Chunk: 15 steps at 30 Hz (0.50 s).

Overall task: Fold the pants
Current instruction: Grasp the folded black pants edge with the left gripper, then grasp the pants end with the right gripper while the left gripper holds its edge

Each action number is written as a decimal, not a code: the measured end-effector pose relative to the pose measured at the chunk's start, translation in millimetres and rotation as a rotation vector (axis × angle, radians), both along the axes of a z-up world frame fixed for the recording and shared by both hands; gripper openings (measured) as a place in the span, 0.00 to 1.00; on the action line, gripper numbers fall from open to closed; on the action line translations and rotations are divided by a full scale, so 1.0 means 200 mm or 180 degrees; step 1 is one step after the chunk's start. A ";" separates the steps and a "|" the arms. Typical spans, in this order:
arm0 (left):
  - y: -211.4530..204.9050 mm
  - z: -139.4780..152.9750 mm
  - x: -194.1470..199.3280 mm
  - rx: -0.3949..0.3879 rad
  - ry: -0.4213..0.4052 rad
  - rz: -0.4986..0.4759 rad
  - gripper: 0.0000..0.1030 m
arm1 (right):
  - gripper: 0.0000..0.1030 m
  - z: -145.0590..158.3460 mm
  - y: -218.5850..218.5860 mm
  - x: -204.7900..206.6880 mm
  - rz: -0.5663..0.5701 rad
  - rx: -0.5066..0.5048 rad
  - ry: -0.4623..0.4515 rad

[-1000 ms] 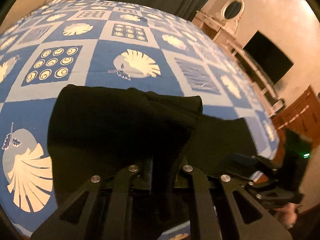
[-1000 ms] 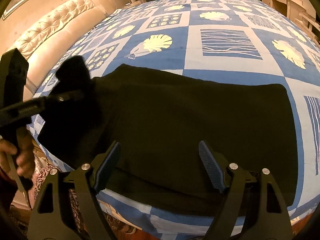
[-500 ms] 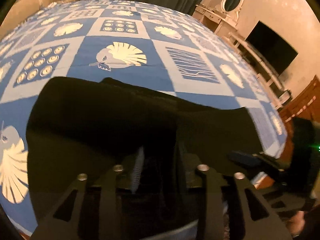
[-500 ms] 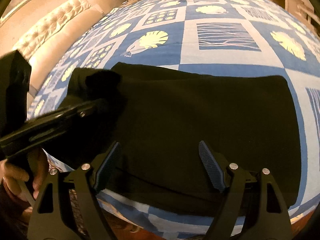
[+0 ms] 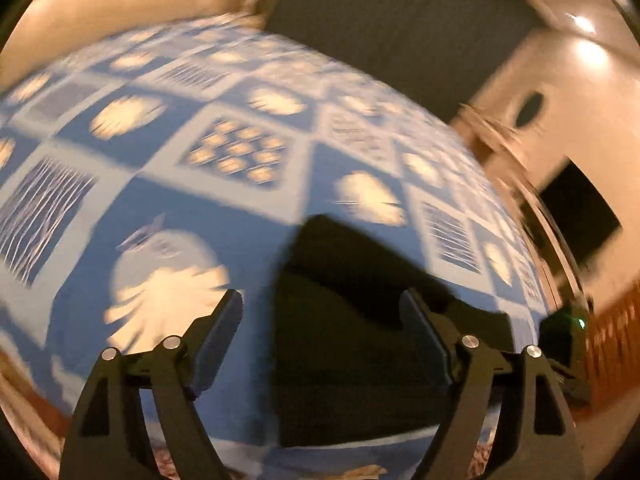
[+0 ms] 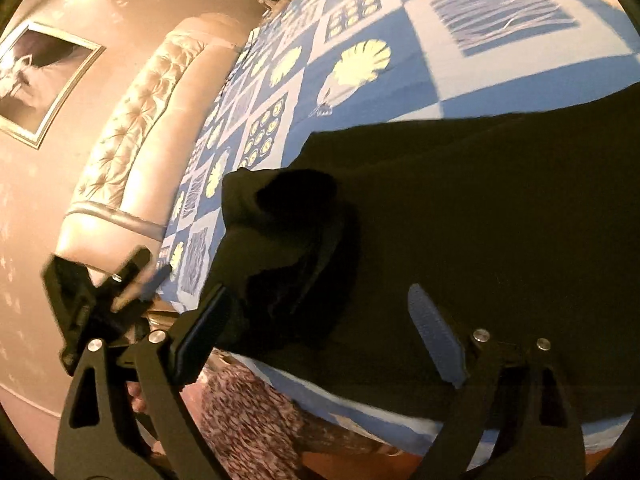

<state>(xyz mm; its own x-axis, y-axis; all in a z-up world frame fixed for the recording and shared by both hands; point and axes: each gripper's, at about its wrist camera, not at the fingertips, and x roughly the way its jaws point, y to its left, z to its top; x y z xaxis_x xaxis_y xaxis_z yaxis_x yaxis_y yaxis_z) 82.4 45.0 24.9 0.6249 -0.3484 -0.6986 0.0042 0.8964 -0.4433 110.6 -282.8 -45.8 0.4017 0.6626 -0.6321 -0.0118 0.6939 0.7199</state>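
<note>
Both tools released: left tool point(image 5: 320, 320) and right tool point(image 6: 320, 320) hover spread above black pants point(image 6: 480, 220) lying on the blue patterned bed point(image 5: 180, 208), gripping nothing.

No readable txt, labels, brands or nos. anywhere in either view.

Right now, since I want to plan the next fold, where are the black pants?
The black pants lie on the blue patterned bedspread near its front edge, filling the right wrist view's centre and right; their bunched end sits ahead of the open right claw.
</note>
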 end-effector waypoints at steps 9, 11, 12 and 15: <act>0.13 -0.18 0.07 -0.0132 0.0322 0.0247 0.77 | 0.87 -0.04 0.30 0.13 0.0175 -0.0103 0.0174; 0.11 -0.18 0.07 -0.0063 0.0302 0.0189 0.77 | 0.85 -0.04 0.37 0.15 0.0213 -0.0367 0.0168; 0.11 -0.18 0.06 -0.0031 0.0286 0.0172 0.77 | 0.80 -0.03 0.40 0.15 0.0234 -0.0494 0.0142; 0.10 -0.18 0.06 0.0062 0.0271 0.0116 0.77 | 0.13 0.00 0.43 0.16 0.0326 -0.0584 0.0094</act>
<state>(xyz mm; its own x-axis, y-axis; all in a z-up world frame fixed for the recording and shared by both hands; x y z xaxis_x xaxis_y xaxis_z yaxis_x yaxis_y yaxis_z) 94.4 64.2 -11.6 0.5750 -0.3123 -0.7562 -0.0656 0.9037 -0.4231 142.7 -197.4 -45.8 0.3177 0.5717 -0.7565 -0.0696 0.8097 0.5827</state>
